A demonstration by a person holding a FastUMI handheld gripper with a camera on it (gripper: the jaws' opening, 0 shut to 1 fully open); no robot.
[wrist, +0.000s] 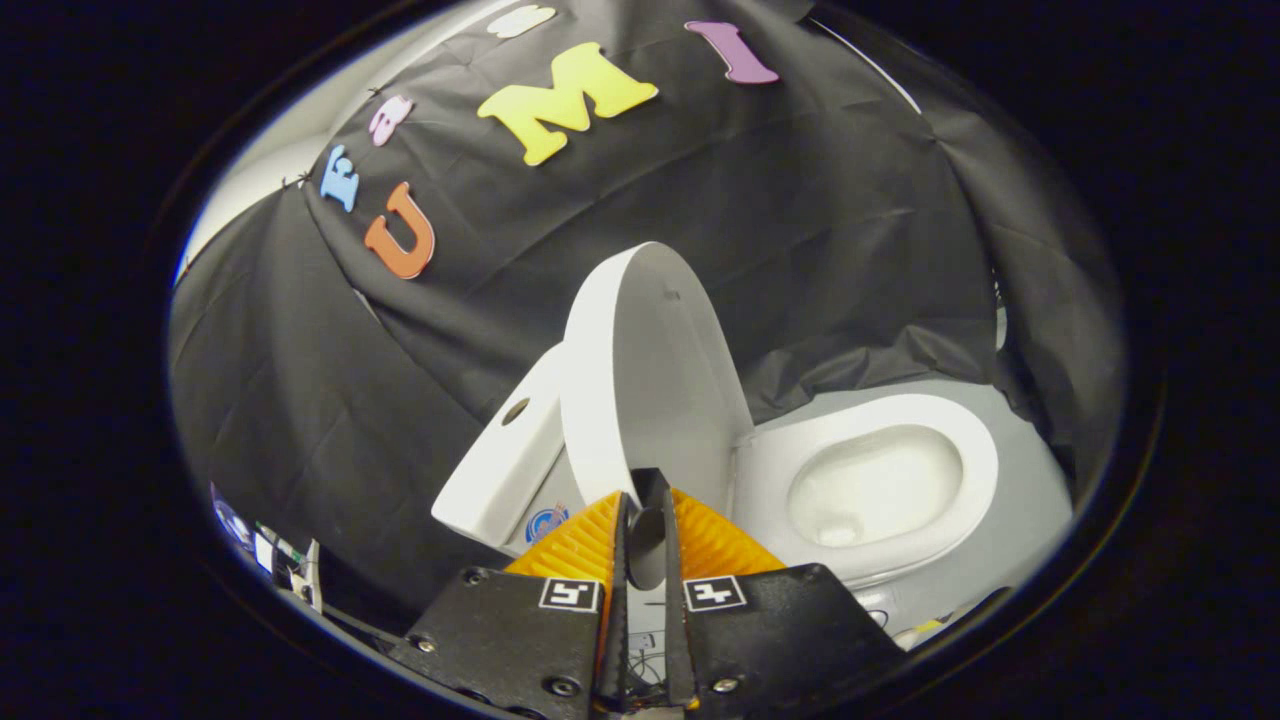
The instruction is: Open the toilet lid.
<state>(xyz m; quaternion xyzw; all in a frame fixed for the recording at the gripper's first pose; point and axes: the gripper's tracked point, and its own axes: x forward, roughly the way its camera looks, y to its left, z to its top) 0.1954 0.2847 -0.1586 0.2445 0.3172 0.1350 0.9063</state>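
Lid nearly up.
The claw (645, 500) is pinching the lid's (650, 370) near edge, holding it upright beside the tank (500, 470); the seat (870, 480) is lying exposed, so little is remaining.

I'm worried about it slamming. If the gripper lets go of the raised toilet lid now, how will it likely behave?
The toilet lid looks like a stiff, smooth shell, so it would probably swing as one piece, not flex. It stands near upright above the open seat, so it might stay or tip either way. The gripper pinches its edge; glossy plastic may slip.
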